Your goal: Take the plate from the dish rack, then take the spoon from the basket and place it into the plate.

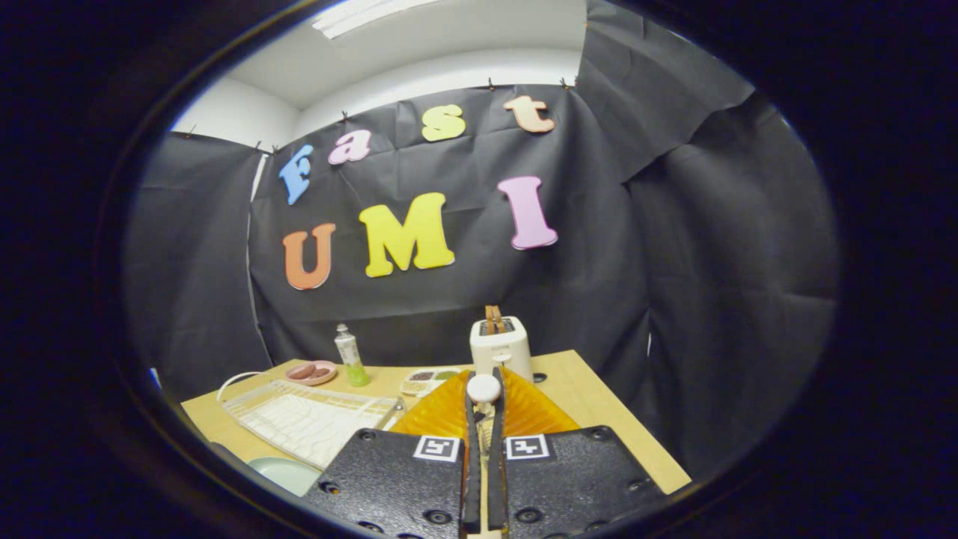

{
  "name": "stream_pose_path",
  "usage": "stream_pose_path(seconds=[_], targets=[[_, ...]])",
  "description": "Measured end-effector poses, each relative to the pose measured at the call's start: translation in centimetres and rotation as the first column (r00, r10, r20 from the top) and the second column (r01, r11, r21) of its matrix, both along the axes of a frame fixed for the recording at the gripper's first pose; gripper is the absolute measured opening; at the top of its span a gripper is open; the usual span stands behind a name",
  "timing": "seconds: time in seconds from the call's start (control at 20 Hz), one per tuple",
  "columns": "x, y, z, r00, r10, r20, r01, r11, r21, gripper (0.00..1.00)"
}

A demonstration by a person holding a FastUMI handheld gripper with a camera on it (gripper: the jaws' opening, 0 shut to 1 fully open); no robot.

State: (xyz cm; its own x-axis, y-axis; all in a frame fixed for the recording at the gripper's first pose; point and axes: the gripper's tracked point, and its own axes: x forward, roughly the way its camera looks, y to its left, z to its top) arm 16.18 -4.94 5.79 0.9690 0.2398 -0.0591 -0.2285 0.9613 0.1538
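Held nearly closed, the gripper (483, 397) pinches a spoon (483, 389), its pale round end poking up between the fingers; beside them lies the white dish rack (307, 419), a green plate (288, 473) at the table (599, 419) edge; bare wood ahead.

The gripper (483, 419) consists of two wide, textured plates, each carrying a square black-and-white fiducial marker near its inner top corner. Round screw heads line the plate edges. Two narrow fingers (471, 464) run forward, nearly together, with ribbed fan-shaped panels behind them.
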Motion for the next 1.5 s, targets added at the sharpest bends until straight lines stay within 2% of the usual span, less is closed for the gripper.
stream_pose_path(seconds=[0.15, 0.35, 0.55, 0.7, 0.9, 1.05, 1.3, 1.5], targets=[[-3.8, 4.6, 0.9, 0.989, 0.146, -0.018, -0.146, 0.989, 0.002, 0.09], [-8.2, 10.1, -0.1, 0.945, 0.316, -0.083, -0.317, 0.948, 0.001, 0.09], [-11.7, 14.8, -1.5, 0.881, 0.452, -0.142, -0.463, 0.885, -0.054, 0.09], [-13.2, 18.3, -4.0, 0.815, 0.532, -0.233, -0.560, 0.824, -0.078, 0.09], [-13.7, 21.7, -7.9, 0.758, 0.549, -0.353, -0.627, 0.761, -0.164, 0.09], [-14.1, 23.8, -9.8, 0.722, 0.560, -0.406, -0.665, 0.724, -0.184, 0.09], [-14.2, 25.8, -12.4, 0.670, 0.565, -0.481, -0.697, 0.702, -0.148, 0.10], [-14.2, 26.2, -12.4, 0.659, 0.571, -0.490, -0.703, 0.699, -0.132, 0.15]])
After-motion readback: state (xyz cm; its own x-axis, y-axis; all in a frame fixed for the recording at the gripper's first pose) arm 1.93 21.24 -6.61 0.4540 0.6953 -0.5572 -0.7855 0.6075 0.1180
